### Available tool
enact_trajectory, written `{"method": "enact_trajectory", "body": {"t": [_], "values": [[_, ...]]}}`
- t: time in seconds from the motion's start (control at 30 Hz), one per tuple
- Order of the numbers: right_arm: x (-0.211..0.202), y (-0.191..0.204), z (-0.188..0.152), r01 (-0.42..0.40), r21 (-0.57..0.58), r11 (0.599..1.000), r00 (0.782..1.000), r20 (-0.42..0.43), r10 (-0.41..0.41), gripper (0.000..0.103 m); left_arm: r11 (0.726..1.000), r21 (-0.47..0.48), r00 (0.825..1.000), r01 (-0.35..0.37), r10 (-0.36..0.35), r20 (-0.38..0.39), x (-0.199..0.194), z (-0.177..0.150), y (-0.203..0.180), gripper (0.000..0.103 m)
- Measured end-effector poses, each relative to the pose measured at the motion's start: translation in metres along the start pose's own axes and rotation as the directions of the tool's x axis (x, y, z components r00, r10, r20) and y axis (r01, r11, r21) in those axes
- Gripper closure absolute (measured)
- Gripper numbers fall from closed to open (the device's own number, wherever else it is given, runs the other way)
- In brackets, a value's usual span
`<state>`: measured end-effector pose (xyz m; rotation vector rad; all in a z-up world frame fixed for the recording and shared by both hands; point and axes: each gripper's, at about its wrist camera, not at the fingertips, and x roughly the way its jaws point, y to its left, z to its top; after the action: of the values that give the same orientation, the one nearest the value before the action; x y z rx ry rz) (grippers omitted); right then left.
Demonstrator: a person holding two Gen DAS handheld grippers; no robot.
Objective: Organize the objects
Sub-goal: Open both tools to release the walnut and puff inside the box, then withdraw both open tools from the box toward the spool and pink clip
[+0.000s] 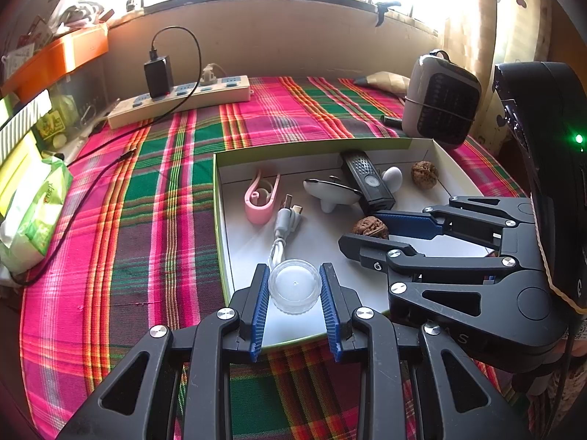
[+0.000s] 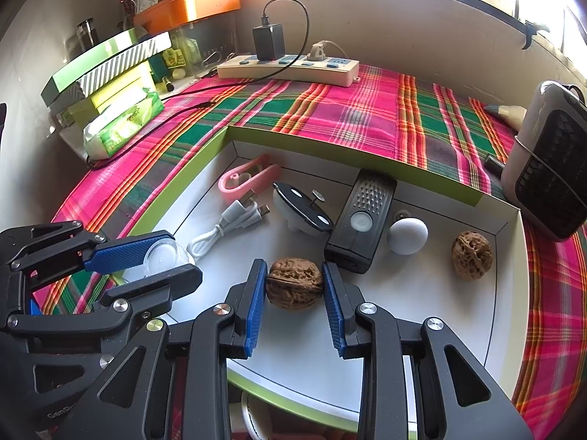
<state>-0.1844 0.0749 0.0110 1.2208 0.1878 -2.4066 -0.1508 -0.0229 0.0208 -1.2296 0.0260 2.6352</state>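
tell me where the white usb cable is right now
The white usb cable lies coiled inside the open box, left of centre in the right wrist view, between the pink clip and the clear round container.

Both grippers share one build: black plastic linkage arms with triangular cut-outs, joined by round silver screws, ending in fingers faced with ribbed blue pads. The left gripper [image 1: 295, 308] shows this from its own camera. The right gripper [image 2: 294, 308] matches it; seen from the left wrist, its tall black housing carries a lit green lamp, pale lettering and a braided tan cord.
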Motion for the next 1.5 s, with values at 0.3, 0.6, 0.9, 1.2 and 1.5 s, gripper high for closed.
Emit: {"method": "enact_trajectory", "body": {"t": [0.3, 0.6, 0.9, 1.2, 1.5], "values": [[0.0, -0.001, -0.002, -0.002, 0.008, 1.0, 1.0, -0.001, 0.002, 0.071, 1.0, -0.003, 1.0, 0.003, -0.003, 0.0, 0.0, 0.0, 0.001, 0.077], [-0.002, -0.003, -0.002, 0.001, 0.022, 1.0, 1.0, 0.0, -0.001, 0.071, 1.0, -0.004, 1.0, 0.002, -0.002, -0.001, -0.002, 0.0, 0.001, 0.077], [-0.006, -0.005, -0.004, 0.01, 0.034, 0.999, 1.0, 0.005, -0.01, 0.059, 1.0, -0.003, 1.0, -0.002, 0.002, 0.006, -0.008, -0.002, 0.001, 0.076], [-0.017, -0.005, -0.007, 0.012, 0.052, 0.999, 0.999, 0.029, -0.014, 0.059, 1.0, -0.005, 1.0, -0.014, 0.014, 0.02, -0.016, -0.003, 0.0, 0.07], [-0.03, -0.001, -0.015, 0.024, 0.072, 0.997, 0.998, 0.056, -0.028, 0.053, 1.0, -0.005, 0.999, -0.021, 0.021, 0.039, -0.028, -0.009, -0.001, 0.068]]}}
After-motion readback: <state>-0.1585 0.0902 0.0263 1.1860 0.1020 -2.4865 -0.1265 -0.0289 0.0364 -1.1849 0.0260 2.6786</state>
